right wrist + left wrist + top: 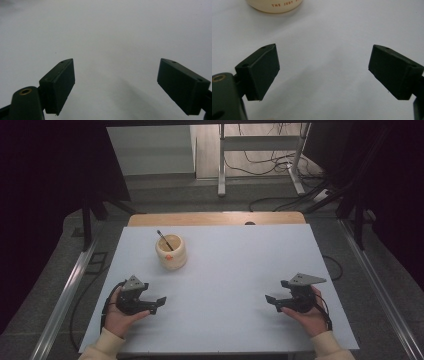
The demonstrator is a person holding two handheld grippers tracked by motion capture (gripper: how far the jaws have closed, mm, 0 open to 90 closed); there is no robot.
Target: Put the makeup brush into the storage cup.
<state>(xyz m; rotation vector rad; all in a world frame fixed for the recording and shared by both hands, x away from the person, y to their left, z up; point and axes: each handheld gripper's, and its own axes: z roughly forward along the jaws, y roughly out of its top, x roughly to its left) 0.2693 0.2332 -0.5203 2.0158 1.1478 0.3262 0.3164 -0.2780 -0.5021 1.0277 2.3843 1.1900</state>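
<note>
A cream jar stands upright on the desk, left of centre toward the far side, a dark stick leaning inside. Its cut-off lettering reads "THE JUDY". The left hand-held gripper and right hand-held gripper are both released, well apart.

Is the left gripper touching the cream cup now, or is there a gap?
Apart. In the high view, bare table separates the left gripper from the cream cup; the jaws stand open, holding nothing.
</note>
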